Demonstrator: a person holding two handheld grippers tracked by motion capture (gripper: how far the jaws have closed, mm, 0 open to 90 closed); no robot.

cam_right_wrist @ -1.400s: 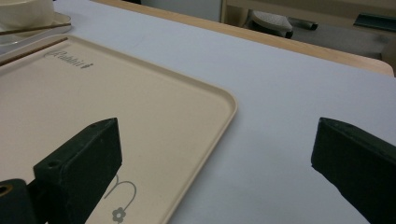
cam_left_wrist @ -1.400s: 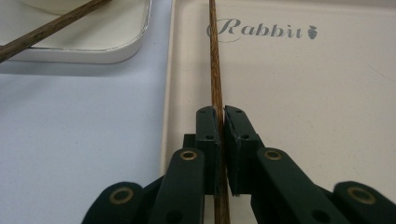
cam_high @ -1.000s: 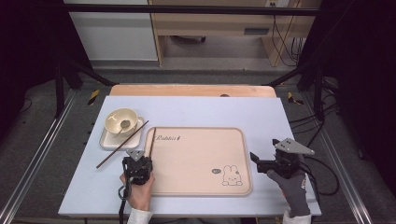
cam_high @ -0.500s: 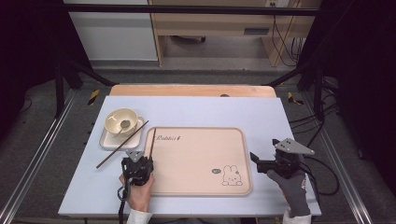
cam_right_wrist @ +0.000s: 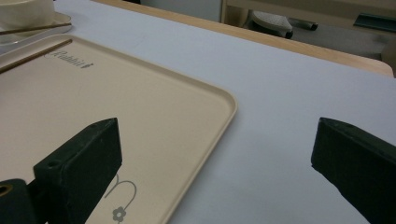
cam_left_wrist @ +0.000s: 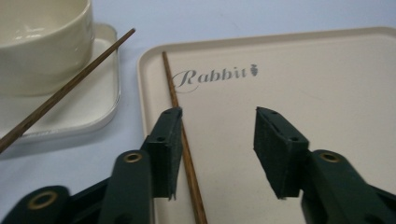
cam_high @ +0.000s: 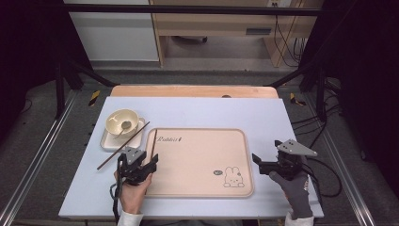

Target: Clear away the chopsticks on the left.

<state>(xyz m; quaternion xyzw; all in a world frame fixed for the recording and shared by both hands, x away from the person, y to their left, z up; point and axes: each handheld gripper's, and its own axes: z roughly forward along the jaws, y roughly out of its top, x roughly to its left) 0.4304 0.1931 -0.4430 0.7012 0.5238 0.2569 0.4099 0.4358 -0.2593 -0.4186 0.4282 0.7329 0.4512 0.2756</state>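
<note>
A pale blue bench (cam_high: 197, 110) stands over dark flooring. The left hand-held gripper (cam_left_wrist: 217, 128), jaws just opened, holds nothing; a chopstick (cam_left_wrist: 180, 121) lies on the tray (cam_left_wrist: 327, 79) against its left pad. The right hand-held gripper (cam_right_wrist: 212, 144) gapes empty beside the tray.

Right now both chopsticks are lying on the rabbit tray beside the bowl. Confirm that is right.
Not quite. One chopstick lies on the rabbit tray along its left edge, between the open jaws of the left gripper, which have just been opening. The other chopstick leans across the small white plate under the bowl, its lower end on the table. The high view shows it.
</note>
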